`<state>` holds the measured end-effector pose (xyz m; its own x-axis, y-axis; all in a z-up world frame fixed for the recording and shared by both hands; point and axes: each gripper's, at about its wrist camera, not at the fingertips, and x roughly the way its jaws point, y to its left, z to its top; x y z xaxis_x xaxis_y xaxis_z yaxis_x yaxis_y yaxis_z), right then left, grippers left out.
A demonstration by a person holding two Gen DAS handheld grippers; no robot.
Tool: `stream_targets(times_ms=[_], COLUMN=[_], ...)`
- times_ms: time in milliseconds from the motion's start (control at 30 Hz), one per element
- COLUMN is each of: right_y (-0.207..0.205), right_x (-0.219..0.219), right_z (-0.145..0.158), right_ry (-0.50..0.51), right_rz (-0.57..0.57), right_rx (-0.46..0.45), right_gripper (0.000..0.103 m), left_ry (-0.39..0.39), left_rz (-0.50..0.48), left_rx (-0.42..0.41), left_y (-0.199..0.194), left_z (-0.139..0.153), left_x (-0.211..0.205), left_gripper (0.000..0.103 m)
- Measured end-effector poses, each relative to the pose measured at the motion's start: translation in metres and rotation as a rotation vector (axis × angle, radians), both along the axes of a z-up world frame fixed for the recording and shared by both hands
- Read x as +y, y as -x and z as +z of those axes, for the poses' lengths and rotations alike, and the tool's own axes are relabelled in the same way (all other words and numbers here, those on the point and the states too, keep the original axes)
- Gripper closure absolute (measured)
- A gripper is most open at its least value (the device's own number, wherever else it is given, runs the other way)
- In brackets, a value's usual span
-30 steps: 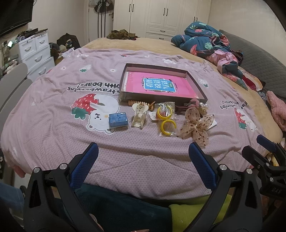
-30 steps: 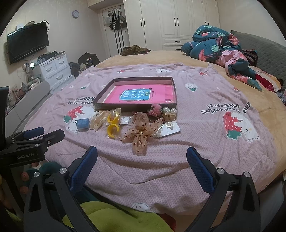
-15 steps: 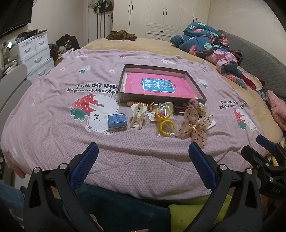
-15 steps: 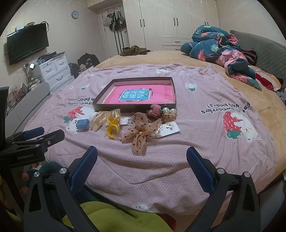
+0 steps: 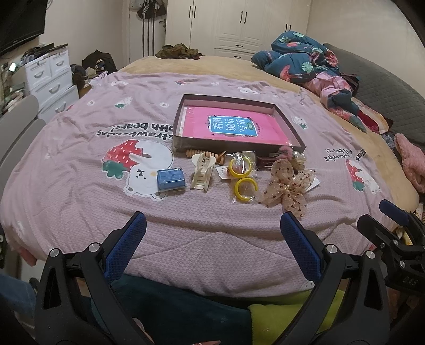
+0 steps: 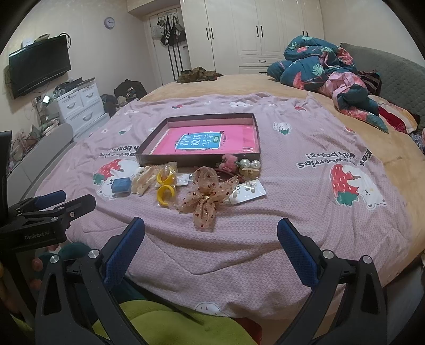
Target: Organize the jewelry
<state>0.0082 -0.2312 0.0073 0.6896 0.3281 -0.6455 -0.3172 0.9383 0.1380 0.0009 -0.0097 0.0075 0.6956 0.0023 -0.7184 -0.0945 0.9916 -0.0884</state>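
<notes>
Left claw (image 5: 212,233) and right claw (image 6: 211,236), both wide and empty, hover at the bed's near edge. Bare pink quilt (image 5: 212,225) separates them from the jewelry row along the tray (image 5: 289,127) front wall.

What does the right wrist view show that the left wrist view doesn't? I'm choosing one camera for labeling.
Only the right wrist view shows the white earring card clearly, the wall clock and the whole TV. Only the left shows the wooden bead bracelet. Both show the tray, yellow hoops, bow and blue box.
</notes>
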Motion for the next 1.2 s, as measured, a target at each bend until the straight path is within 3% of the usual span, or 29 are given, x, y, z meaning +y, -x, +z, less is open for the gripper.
stream_targets(times_ms=[300,600,933,1200], right_y=[-0.008,-0.037,-0.065,-0.091], right_x=[0.004,0.035,0.063,0.067], right_z=[-0.003,-0.012,-0.033,-0.055], right_ry=[0.006,0.025,0.033,0.055], right_rz=[0.01,0.066,0.119,0.105], right_rx=[0.008,0.037,0.088,0.108], right_gripper=[0.004,0.004,0.004,0.004], left_ry=[0.008,0.026,0.037,0.057], left_rz=[0.021,0.079,0.15,0.143], left_rx=[0.006,0.028,0.076,0.131], left_y=[-0.005,-0.013,-0.03,-0.06], left_z=[-0.01,-0.02,-0.039,-0.063], left_x=[0.011,0.044,0.073,0.074], left_gripper=[0.009,0.009,0.009,0.009])
